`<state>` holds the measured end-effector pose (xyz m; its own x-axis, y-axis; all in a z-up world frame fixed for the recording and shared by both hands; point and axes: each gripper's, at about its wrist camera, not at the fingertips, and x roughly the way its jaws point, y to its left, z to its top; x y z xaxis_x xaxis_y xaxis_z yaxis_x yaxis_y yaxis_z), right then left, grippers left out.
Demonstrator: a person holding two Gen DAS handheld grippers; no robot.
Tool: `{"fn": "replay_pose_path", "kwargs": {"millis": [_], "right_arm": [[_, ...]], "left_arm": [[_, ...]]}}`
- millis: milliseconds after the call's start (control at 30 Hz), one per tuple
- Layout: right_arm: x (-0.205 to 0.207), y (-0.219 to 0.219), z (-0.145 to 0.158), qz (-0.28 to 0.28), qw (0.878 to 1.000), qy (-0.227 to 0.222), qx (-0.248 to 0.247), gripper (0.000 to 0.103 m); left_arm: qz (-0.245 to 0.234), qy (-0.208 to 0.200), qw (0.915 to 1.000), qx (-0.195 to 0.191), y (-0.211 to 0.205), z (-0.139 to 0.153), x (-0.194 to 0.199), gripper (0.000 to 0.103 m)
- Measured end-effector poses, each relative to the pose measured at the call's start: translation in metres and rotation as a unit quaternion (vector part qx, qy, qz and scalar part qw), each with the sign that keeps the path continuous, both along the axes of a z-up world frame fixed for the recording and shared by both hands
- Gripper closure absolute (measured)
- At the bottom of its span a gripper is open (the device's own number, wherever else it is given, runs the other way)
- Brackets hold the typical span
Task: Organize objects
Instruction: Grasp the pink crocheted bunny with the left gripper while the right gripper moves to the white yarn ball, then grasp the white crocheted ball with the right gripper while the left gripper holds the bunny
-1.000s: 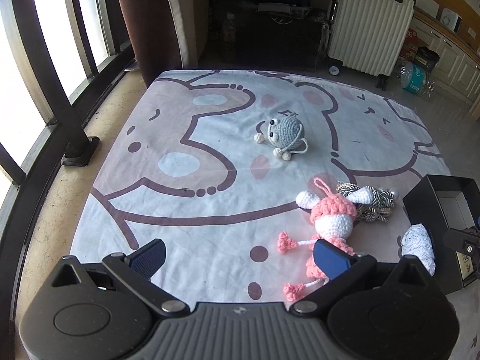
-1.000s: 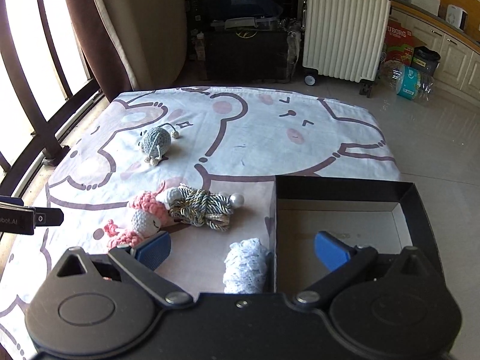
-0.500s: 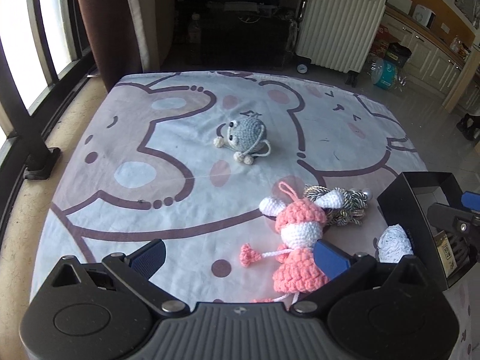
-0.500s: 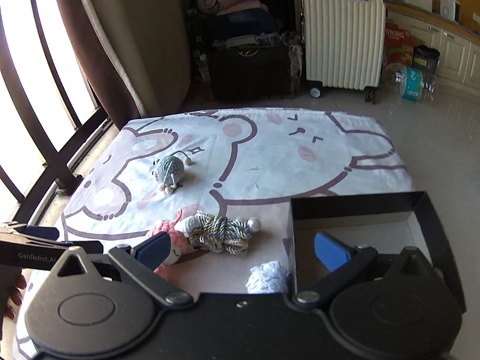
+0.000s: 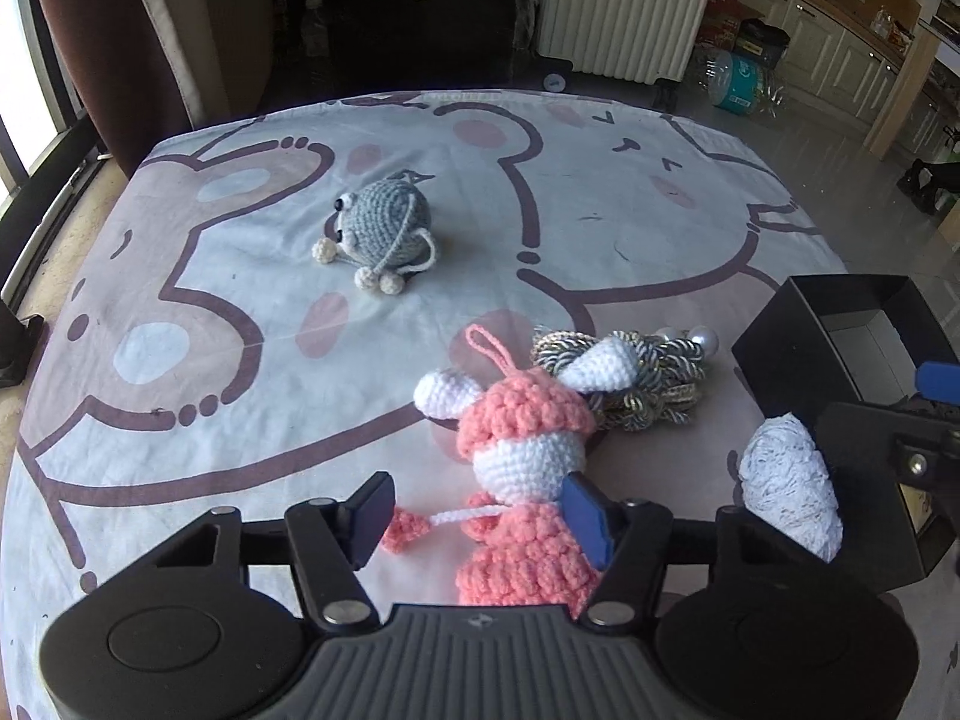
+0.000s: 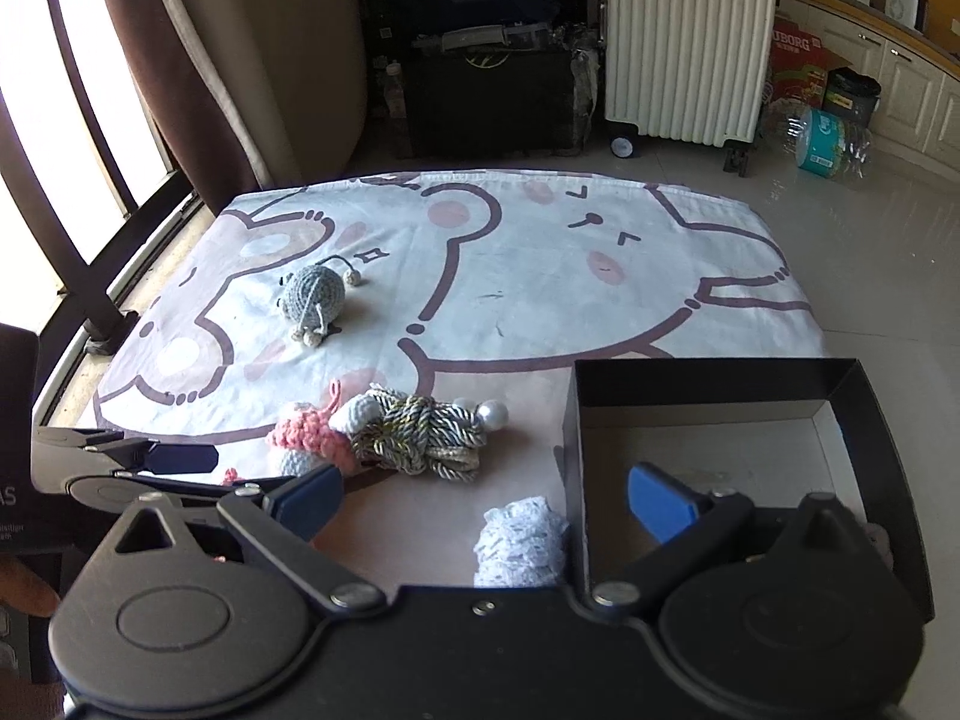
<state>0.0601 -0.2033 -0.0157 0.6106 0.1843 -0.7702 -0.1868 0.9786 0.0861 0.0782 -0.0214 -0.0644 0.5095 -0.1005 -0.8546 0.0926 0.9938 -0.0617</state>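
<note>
A pink crochet doll [image 5: 522, 468] lies on the cartoon sheet [image 5: 240, 312]; it also shows in the right wrist view [image 6: 306, 438]. My left gripper [image 5: 480, 516] is open with its fingers on either side of the doll's body. A gold-grey rope knot with pearls [image 5: 648, 384] lies behind the doll. A grey crochet toy [image 5: 384, 228] sits farther back. A white lace ball [image 6: 519, 540] rests against the open black box [image 6: 714, 420]. My right gripper [image 6: 480, 498] is open and empty, its right finger over the box.
A white suitcase [image 6: 684, 42] and dark bags [image 6: 486, 84] stand beyond the sheet. Window bars [image 6: 78, 210] run along the left. Tiled floor [image 6: 870, 240] lies to the right of the sheet.
My left gripper has moved forward and right and narrowed, so its fingers now flank the pink doll. My right gripper has drawn back a little beside the box.
</note>
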Motion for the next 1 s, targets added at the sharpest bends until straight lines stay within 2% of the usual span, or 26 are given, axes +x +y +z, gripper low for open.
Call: {"fn": "replay_pose_path", "kwargs": {"millis": [100, 167, 433, 733, 800, 1000], "right_arm": [[0.001, -0.003, -0.002, -0.017, 1.0, 0.005, 0.006, 0.016], [0.0, -0.004, -0.003, -0.022, 1.0, 0.008, 0.017, 0.022], [-0.003, -0.005, -0.006, -0.031, 0.999, 0.02, 0.026, 0.041], [-0.009, -0.005, -0.018, -0.027, 0.998, 0.054, 0.028, 0.047], [-0.009, -0.004, -0.02, -0.029, 0.997, 0.061, 0.025, 0.047], [-0.006, -0.005, -0.028, -0.039, 0.996, 0.077, 0.018, 0.047]], "left_arm": [[-0.01, 0.003, 0.9999, 0.01, -0.011, -0.002, -0.001, 0.057], [-0.016, 0.005, 0.9998, 0.012, -0.017, -0.004, -0.001, 0.06], [-0.022, 0.007, 0.9996, 0.016, -0.024, -0.007, -0.004, 0.064], [-0.007, 0.021, 0.9997, -0.004, -0.021, -0.006, -0.01, 0.061], [-0.006, 0.023, 0.9997, -0.007, -0.02, -0.006, -0.01, 0.056], [-0.01, 0.015, 0.9997, -0.019, -0.019, 0.001, -0.013, 0.049]]}}
